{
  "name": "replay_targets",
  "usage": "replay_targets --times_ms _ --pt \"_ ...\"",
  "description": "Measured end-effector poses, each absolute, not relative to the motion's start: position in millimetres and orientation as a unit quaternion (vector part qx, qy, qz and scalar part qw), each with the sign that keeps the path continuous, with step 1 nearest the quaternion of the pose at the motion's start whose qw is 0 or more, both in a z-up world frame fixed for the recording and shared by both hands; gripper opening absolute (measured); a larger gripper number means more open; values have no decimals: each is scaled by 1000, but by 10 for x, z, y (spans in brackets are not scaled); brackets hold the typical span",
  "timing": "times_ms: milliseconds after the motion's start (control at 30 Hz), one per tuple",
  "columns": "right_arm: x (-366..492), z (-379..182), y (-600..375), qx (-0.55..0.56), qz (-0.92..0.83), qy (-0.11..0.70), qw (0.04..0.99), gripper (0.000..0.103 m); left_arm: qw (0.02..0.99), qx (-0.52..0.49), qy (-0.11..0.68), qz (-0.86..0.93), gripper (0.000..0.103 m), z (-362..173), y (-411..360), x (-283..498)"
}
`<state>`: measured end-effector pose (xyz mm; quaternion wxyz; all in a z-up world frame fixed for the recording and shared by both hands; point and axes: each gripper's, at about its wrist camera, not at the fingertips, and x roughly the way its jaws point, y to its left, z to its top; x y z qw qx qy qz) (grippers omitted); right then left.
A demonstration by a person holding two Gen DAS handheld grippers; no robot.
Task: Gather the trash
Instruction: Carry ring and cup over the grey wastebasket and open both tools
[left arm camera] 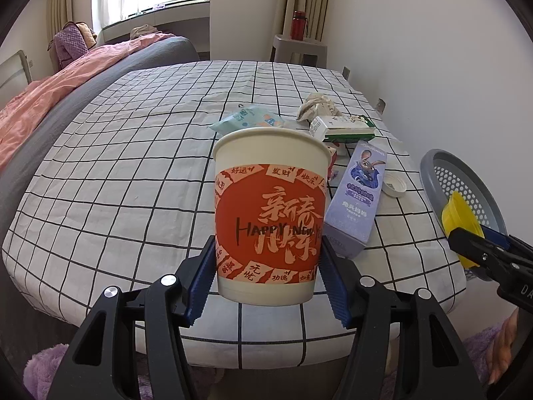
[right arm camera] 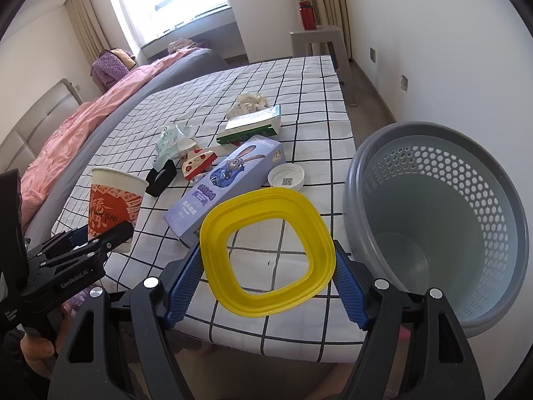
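Right wrist view: right gripper point(right arm camera: 266, 280) is clamping the yellow lid point(right arm camera: 266, 253) just left of the bin point(right arm camera: 433, 233). Left gripper point(left arm camera: 266, 276) is squeezing the upright cup point(left arm camera: 269, 213), farther from the bin.

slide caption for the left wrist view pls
Left gripper shut on a paper cup above the checked tablecloth.
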<state>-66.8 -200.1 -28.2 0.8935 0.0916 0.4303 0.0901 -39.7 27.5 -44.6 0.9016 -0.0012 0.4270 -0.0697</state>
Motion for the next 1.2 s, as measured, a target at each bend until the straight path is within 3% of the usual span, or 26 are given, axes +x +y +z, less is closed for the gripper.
replay_targets --times_ms 400,1200 --pt "-852 -226 -2485 119 46 408 904 72 917 52 377 -116 57 -196 -185 -679" --pt "-925 -422 -3881 195 -107 396 891 72 859 98 410 -291 57 -390 -2006 -102"
